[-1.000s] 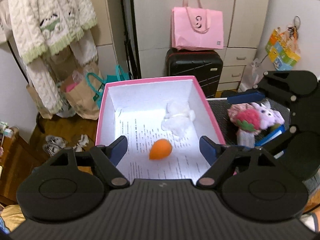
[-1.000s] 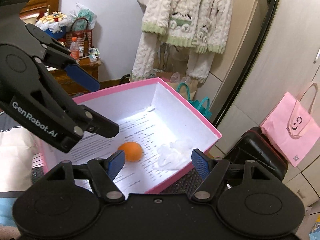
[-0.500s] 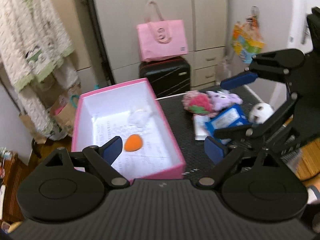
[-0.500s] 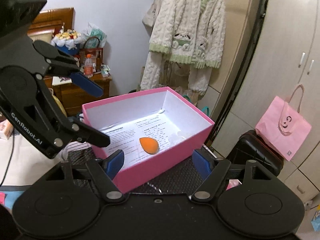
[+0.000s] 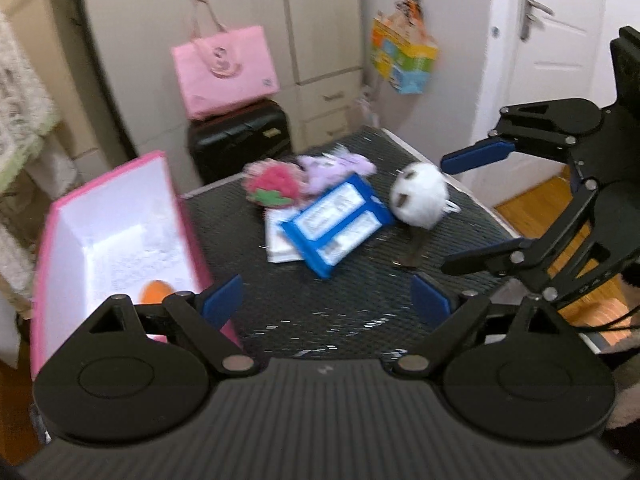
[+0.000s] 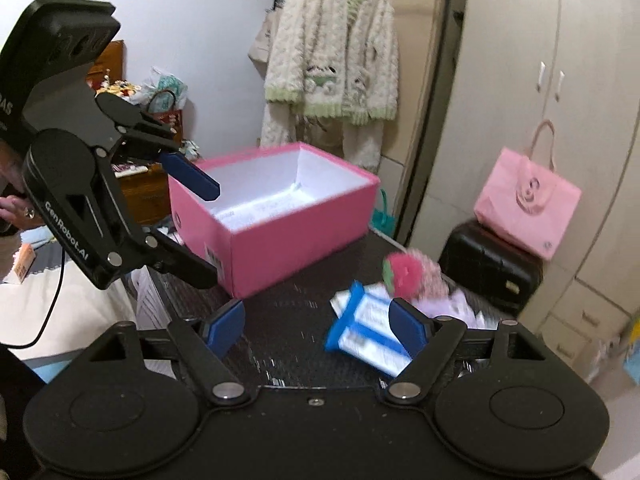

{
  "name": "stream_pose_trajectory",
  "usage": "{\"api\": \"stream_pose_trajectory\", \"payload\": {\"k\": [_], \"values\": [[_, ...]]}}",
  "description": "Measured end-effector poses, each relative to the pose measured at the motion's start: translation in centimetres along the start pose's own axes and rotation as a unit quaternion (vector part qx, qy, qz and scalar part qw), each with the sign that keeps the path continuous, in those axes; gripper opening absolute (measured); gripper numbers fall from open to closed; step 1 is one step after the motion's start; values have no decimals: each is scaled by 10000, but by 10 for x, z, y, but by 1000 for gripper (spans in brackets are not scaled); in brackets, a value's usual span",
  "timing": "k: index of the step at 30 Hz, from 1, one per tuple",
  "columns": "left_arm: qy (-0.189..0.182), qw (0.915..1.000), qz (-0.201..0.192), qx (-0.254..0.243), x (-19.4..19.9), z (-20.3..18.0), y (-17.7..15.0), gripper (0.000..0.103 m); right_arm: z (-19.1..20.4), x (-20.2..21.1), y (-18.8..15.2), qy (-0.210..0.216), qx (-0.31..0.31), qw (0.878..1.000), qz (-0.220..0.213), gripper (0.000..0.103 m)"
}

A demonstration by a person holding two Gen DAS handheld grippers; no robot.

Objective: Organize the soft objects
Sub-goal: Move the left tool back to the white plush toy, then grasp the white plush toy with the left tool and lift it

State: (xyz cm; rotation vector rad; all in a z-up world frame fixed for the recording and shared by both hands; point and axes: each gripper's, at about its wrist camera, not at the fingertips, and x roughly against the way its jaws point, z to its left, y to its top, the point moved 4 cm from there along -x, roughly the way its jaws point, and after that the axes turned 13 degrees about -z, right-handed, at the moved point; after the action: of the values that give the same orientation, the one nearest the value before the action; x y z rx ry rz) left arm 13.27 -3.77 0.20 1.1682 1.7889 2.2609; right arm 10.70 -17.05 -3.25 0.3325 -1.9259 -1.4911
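Looking along the left tongs, the left wrist view shows both blue pads set wide apart with nothing between them, above the dark mesh worktop. A pink box stands open at the left edge of the worktop; an orange soft object lies on the printed sheet inside it. Near the worktop's middle lie a red-and-pink plush, a purple plush just behind it, a blue packet and a white round plush. The right tongs hang at the right, blue pads apart, the upper one just above the white round plush.

The right wrist view shows the right tongs spread and empty over the worktop. The pink box stands ahead, the blue packet lies partly behind the right pad, and the red-and-pink plush lies beyond it. The left tongs hang at the left, spread, in front of the box.
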Motion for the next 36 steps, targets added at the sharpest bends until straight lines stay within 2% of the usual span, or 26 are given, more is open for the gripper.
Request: {"api": "stream_pose_trajectory", "payload": {"k": [4, 12, 18, 23, 26, 30, 34, 36], "values": [[-366, 9992, 86, -105, -27, -21, -4, 91, -15, 8, -29, -182, -160, 9997, 63, 84], [-860, 9958, 47, -307, -81, -55, 0, 91, -57, 12, -90, -659, -556, 9957, 328, 85], [-1117, 9934, -252, -5, -132, -69, 3, 91, -94, -6, -133, -974, -747, 9915, 441, 86], [-1092, 9923, -565, 110, -172, -75, 0, 90, -118, -24, -153, -920, -896, 9915, 190, 86], [-1062, 9926, -571, 145, -192, -76, 0, 90, -129, -35, -157, -788, -1085, 9909, 92, 86], [-1225, 9906, -515, 313, -208, -78, -1, 89, -137, -47, -159, -628, -1146, 9914, 29, 86], [-1193, 9910, -411, 450, -219, -80, -3, 88, -132, -57, -158, -495, -850, 9951, -9, 87], [-1227, 9906, -348, 489, -223, -81, -5, 84, -131, -60, -157, -401, -770, 9962, 38, 87]]}}
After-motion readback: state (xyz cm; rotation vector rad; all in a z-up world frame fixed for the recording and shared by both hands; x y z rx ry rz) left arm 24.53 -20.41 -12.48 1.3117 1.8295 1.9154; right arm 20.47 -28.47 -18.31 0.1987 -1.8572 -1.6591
